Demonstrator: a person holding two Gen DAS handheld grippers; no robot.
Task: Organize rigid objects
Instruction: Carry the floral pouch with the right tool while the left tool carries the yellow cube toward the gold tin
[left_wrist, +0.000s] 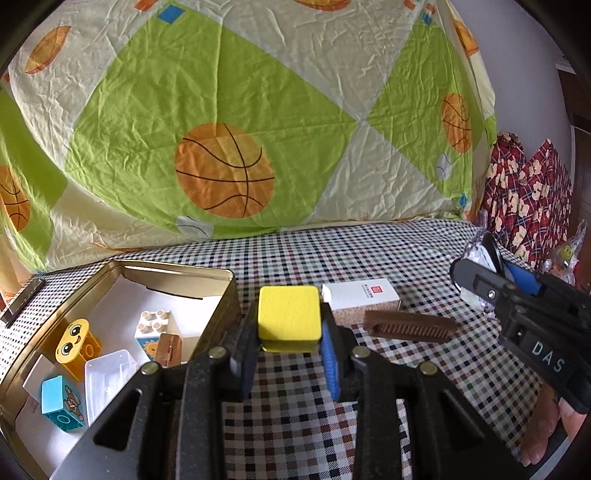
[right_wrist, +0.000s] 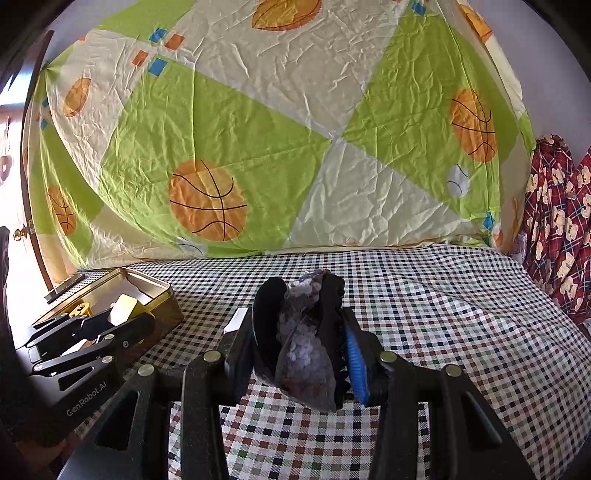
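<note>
We are observing the left gripper (left_wrist: 289, 345) clamping the yellow block (left_wrist: 288, 314), held just right of the open tin (left_wrist: 207, 273). The right gripper (right_wrist: 301, 350) is holding a dark hair clip (right_wrist: 306, 339) tight above the checked cloth (right_wrist: 443, 314). In our judgement, both are awaiting placement; next, the block needs carrying left over the tin rim.
</note>
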